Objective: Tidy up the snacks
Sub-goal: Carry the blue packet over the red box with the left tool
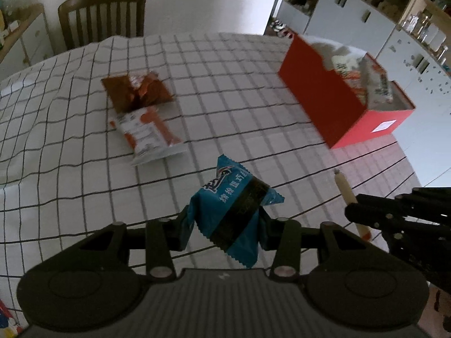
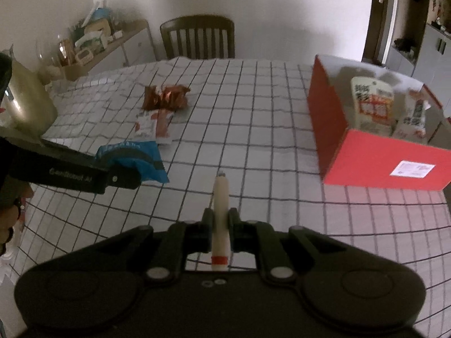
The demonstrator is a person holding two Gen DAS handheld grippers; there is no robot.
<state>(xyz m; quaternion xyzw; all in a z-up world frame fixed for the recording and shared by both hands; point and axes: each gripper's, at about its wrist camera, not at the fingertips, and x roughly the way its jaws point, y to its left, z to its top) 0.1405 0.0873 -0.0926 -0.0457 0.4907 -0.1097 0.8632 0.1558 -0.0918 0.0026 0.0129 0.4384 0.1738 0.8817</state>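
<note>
My left gripper (image 1: 225, 219) is shut on a blue snack packet (image 1: 234, 211) held above the checked tablecloth. The same blue packet (image 2: 135, 160) and the left gripper (image 2: 124, 174) show at the left of the right wrist view. My right gripper (image 2: 221, 225) is shut on a cream stick-shaped snack (image 2: 221, 219) with a red band near its lower end. That stick (image 1: 348, 194) appears at the right in the left wrist view. A red box (image 2: 377, 160) with several packets inside stands at the right. A brown-orange packet (image 1: 138, 91) and a white-orange packet (image 1: 146, 132) lie mid-table.
A dark wooden chair (image 2: 198, 38) stands at the table's far edge. The checked cloth (image 2: 253, 112) covers the table. A sideboard with clutter (image 2: 95, 45) is at the far left. White cabinets and shelves (image 1: 366, 14) are behind the red box (image 1: 335, 98).
</note>
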